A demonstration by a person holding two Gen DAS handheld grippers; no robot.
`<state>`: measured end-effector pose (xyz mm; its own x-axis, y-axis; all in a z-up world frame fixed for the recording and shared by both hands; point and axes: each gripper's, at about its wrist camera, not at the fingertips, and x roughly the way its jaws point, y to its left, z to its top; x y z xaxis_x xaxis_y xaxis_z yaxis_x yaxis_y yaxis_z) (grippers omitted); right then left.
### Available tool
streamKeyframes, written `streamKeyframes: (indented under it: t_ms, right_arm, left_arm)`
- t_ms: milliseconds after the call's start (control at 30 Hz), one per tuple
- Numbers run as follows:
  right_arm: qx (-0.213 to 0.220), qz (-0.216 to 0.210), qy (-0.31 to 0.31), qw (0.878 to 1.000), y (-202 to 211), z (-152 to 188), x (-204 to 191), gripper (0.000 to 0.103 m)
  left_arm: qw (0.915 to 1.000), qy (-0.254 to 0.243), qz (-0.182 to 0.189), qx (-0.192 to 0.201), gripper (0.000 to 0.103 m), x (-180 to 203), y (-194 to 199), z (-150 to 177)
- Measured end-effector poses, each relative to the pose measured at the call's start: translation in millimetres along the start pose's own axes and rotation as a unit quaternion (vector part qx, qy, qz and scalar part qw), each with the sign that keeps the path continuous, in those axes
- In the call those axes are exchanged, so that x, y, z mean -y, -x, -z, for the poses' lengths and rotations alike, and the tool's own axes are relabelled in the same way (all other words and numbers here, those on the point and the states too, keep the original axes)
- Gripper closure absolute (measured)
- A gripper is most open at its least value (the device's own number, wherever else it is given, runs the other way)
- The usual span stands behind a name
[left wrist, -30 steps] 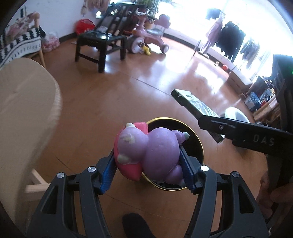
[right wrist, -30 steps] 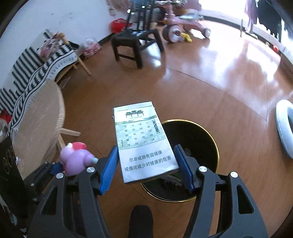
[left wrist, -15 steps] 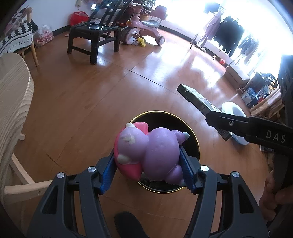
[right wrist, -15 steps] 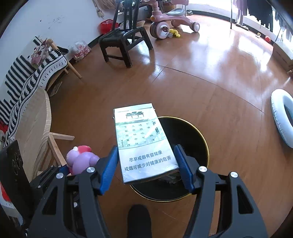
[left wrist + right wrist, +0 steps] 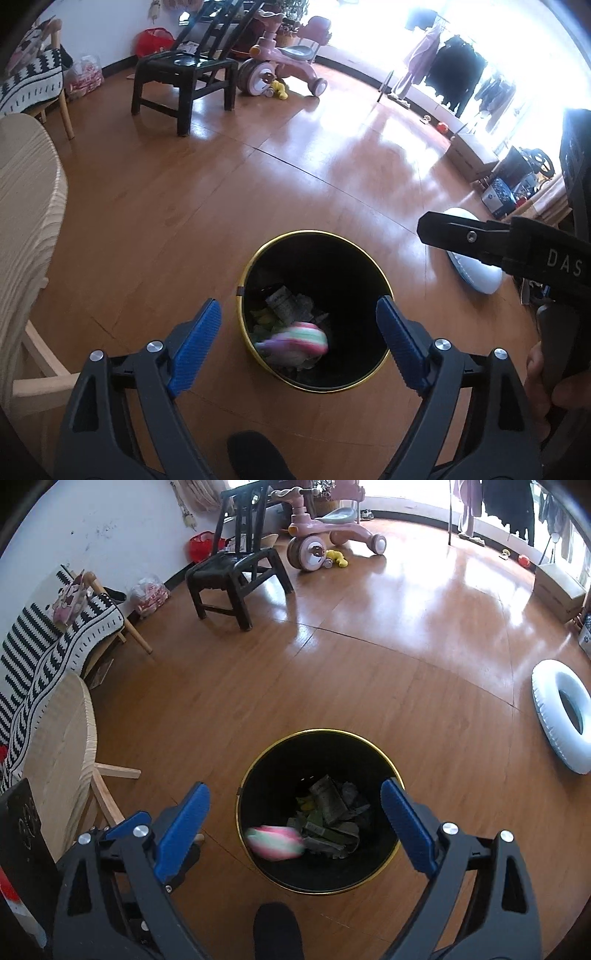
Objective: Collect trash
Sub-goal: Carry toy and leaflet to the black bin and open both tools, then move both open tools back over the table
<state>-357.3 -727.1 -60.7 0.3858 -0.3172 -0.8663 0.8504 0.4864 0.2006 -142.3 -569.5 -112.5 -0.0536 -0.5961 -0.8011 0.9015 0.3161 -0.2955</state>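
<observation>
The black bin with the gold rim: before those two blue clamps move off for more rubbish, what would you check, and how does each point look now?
1. Left gripper open, holding nothing: ok.
2. Right gripper open, holding nothing: ok.
3. Pink and purple toy inside the bin, not on the floor: ok, though blurred, so possibly not settled.
4. Printed box lying among the litter in the bin: ok.
5. Bin upright: ok.
6. More trash left to fetch: cannot tell.
</observation>
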Motion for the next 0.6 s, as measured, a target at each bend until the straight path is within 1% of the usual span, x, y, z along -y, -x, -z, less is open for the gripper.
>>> streamKeyframes:
  t_ms: [100, 167, 300, 400, 500, 533, 600]
  right_arm:
    - [0.005, -0.007, 0.006, 1.0, 3, -2, -10, 0.012]
    - [0.01, -0.015, 0.012, 1.0, 8, -4, -20, 0.012]
    - [0.02, -0.042, 0.037, 0.998, 17, -5, -58, 0.01]
    - [0.028, -0.061, 0.067, 0.995, 24, -6, -99, 0.01]
    - [0.033, -0.086, 0.1, 0.991, 29, -2, -147, 0.009]
    - [0.033, -0.097, 0.114, 0.988, 31, 0, -168, 0.008]
    - [0.033, -0.114, 0.14, 0.983, 35, 3, -205, 0.008]
  left_arm:
    - [1.0, 0.006, -0.004, 0.005, 0.017, -5, 8, -1]
    - [0.9998, 0.008, -0.011, 0.016, 0.016, -11, 23, -1]
    - [0.9988, 0.016, -0.025, 0.038, 0.012, -28, 55, 0]
    - [0.9968, 0.028, -0.044, 0.061, 0.01, -50, 90, 3]
    - [0.9926, 0.046, -0.078, 0.08, 0.009, -82, 128, 10]
    - [0.9896, 0.057, -0.098, 0.089, 0.009, -100, 146, 15]
    - [0.9846, 0.073, -0.122, 0.101, 0.008, -124, 169, 23]
